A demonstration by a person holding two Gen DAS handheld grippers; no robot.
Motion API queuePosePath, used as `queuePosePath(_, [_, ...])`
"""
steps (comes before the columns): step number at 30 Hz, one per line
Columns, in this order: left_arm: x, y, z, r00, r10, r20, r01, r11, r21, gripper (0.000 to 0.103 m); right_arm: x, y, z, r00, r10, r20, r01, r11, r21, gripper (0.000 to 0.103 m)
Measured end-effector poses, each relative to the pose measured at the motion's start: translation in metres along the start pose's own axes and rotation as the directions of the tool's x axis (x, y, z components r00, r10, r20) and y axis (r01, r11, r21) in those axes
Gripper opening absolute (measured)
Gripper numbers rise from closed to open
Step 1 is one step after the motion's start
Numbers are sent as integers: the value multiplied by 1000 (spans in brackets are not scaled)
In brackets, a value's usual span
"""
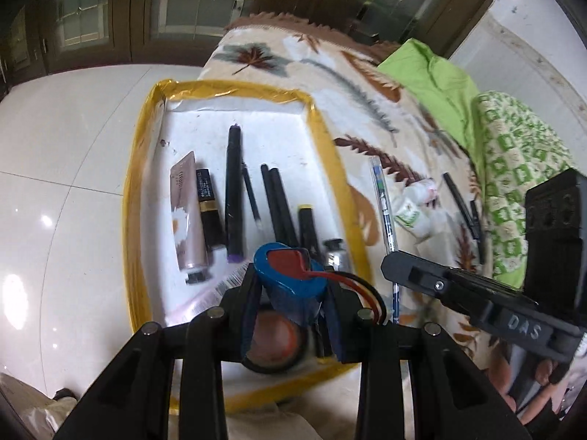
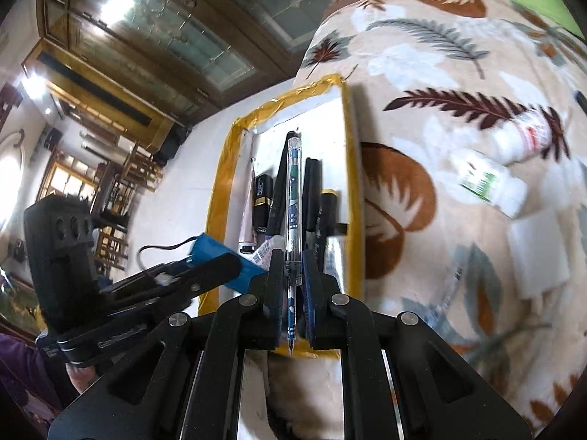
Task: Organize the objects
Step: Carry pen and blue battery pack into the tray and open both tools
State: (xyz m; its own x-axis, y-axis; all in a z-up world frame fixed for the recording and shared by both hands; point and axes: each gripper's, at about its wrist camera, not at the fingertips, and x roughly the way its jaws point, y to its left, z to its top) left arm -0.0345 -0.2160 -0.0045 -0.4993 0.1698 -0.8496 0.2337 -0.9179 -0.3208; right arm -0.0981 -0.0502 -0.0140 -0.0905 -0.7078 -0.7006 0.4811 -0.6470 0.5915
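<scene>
My left gripper (image 1: 291, 289) is shut on a blue battery pack (image 1: 290, 278) with red and black wires, held above the near end of a yellow-rimmed white tray (image 1: 143, 139). The tray holds a pink tube (image 1: 187, 216), a lipstick (image 1: 209, 209), several black pens (image 1: 233, 190) and a round compact (image 1: 273, 341). My right gripper (image 2: 293, 267) is shut on a clear blue pen (image 2: 293, 198), held upright over the tray's (image 2: 223, 168) right side. The pen also shows in the left wrist view (image 1: 383, 205), as does the right gripper (image 1: 389, 264). The battery pack shows in the right wrist view (image 2: 220, 256).
The tray lies on a leaf-patterned blanket (image 1: 330, 66) at the bed's edge, above a white tiled floor (image 1: 55, 168). Small white bottles (image 2: 484, 183) and a black pen (image 1: 458, 198) lie on the blanket to the right. Green bedding (image 1: 440, 84) lies behind.
</scene>
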Motion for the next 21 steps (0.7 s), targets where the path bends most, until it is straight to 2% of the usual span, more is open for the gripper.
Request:
queuePosePath(4, [18,3,14,999,-24,-41,24,1000,15,33,15,3,9,1000,-22,-17,22,1000,-16,9])
queuePosePath(7, [31,6,23,997,-16,-71,17,1000,21,33,24,4,14,999,-30,-26,29,999,-17,9])
queuePosePath(11, [36,11,35,996,-28,-84,29,1000,8,33,34,4,21,998,-49,-29,48,999,-24,9])
queuePosePath(14, [45,13,49,995,16,-100,-13,999,30,33,44,3,27,997,-71,-34,70,997,-22,9])
queuePosePath(17, [54,17,65,994,12,-107,-9,999,30,33,57,3,34,995,-94,-44,93,995,-29,9])
queuePosePath(21, [66,20,80,993,39,-114,-35,999,40,31,75,7,48,984,-170,-46,167,983,-71,9])
